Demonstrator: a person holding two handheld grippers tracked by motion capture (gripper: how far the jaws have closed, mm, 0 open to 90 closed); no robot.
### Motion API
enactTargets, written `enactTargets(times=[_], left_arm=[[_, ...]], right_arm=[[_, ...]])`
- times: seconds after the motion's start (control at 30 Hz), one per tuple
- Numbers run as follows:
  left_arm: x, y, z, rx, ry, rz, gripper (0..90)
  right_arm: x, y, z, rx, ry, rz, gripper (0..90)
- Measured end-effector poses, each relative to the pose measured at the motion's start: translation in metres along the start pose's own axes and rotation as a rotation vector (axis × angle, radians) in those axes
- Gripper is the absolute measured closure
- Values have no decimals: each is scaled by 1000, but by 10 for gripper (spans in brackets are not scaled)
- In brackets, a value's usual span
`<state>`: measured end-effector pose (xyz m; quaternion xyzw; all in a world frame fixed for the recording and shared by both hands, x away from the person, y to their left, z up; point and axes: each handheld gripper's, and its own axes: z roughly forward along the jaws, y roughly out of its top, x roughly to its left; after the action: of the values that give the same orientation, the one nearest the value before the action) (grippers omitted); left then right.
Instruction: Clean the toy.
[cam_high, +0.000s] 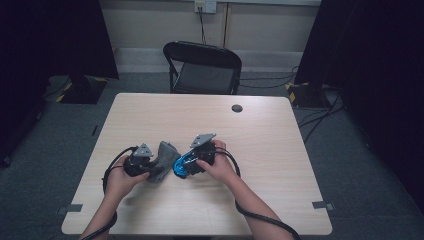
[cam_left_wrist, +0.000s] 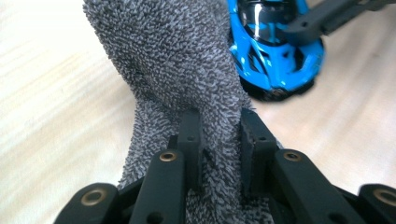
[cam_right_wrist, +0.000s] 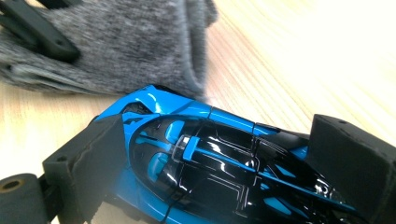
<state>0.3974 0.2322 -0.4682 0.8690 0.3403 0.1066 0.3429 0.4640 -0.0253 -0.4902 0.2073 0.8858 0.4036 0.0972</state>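
Light wood table (cam_high: 260, 150) in a dim room, black folding chair (cam_high: 205, 67) behind it, dark curtains to both sides. Blue-and-black toy sports car (cam_right_wrist: 205, 163) sat near the table's middle, clamped across its body by the right gripper (cam_high: 187, 167), one pad on each flank, so jaws were closed on the car. Grey terry cloth (cam_left_wrist: 187, 70) was pinched in the left gripper (cam_high: 150, 167), jaws narrow with a fold of cloth between the pads. Cloth stood bunched up just beside the car's nose; in the left gripper view its edge overlapped the car (cam_left_wrist: 275, 56), contact likely but couldn't confirm. Judged as wiping the car with the cloth: both grasps done, cloth brought to the car. Left to do: rub over roof and sides, then set both down. Round grommet (cam_high: 237, 108) sat at the far side, well apart.
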Motion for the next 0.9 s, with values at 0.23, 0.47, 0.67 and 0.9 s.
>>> enactTargets(times=[0.23,0.47,0.67,0.9], left_arm=[[-3,-4,-11,-12,-3,3,732],[-8,2,-14,-35,-2,16,729],[-12,9,-18,-58,-8,22,729],[-24,28,-20,-83,-33,80,722]], right_arm=[[0,-2,0,-17,1,1,45],[-3,-1,-4,-31,7,18,146],[-10,2,-17,8,23,15,144],[-20,3,-44,12,31,8,145]])
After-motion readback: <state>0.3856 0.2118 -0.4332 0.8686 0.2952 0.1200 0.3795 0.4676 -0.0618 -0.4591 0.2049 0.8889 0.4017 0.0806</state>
